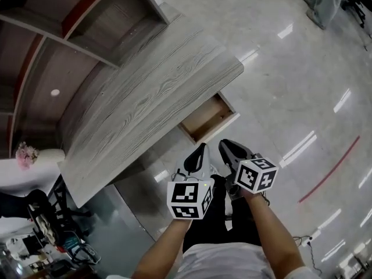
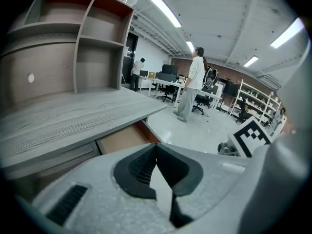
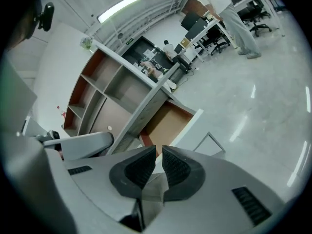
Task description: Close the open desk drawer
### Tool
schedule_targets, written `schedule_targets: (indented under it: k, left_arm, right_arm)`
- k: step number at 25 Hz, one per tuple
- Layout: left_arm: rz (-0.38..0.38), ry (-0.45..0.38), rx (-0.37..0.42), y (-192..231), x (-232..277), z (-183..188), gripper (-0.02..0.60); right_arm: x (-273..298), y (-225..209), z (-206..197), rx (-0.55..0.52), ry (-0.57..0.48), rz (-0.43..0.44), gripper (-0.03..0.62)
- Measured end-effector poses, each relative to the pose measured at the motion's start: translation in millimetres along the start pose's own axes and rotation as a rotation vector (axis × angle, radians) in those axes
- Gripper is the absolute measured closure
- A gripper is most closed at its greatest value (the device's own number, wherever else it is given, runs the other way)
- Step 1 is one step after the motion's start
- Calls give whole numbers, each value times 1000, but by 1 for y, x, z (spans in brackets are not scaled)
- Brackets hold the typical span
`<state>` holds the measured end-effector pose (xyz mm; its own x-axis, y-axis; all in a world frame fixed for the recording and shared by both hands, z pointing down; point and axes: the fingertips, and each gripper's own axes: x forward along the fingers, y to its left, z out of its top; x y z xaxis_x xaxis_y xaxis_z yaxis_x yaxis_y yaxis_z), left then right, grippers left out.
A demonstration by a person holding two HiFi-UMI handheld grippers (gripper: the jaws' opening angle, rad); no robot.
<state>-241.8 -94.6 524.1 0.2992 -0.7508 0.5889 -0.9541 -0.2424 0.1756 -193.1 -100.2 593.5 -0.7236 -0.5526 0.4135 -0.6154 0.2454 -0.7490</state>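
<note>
Desk top [image 1: 145,103] covers rear of open drawer [image 1: 204,118].

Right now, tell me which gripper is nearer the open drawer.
Left, narrowly. The left gripper hangs just off the front corner of the open drawer; the right gripper sits beside it, slightly farther from the front. Neither touches.

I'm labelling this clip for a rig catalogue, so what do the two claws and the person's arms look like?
The left claw and right claw are pale grey speckled shells with black ribbed pads. Each carries a white cube printed with black square markers. No cables show. The person wears a white top; the forearms are unsleeved.
</note>
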Motion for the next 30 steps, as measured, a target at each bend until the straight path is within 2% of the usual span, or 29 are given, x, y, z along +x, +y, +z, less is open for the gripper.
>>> schedule_targets:
  k: [2,5,12,19,23,27,30]
  left_arm:
    - [12,-3,10,0,1,-4,577]
    - [41,-3,7,3,5,-9,577]
    - [79,2,15,5,14,-14,577]
    - [98,16,11,16,16,-21,577]
    - [101,24,15,18,18,-20,577]
    - [104,25,24,22,17,-19,577]
    - [106,27,25,24,16,-19,577]
  right_arm:
    - [5,-7,-3,50,-16,27,587]
    - [13,-14,-7,130,-33,74,510]
    - [39,-32,-11,310,-75,151,402]
    - [60,-50,-12,490,-122,177,363]
    - [72,-50,-11,515,-126,192,352]
    - [77,-53,-10,597,-139,217,352]
    - [75,-52,-11,611,-139,193,353]
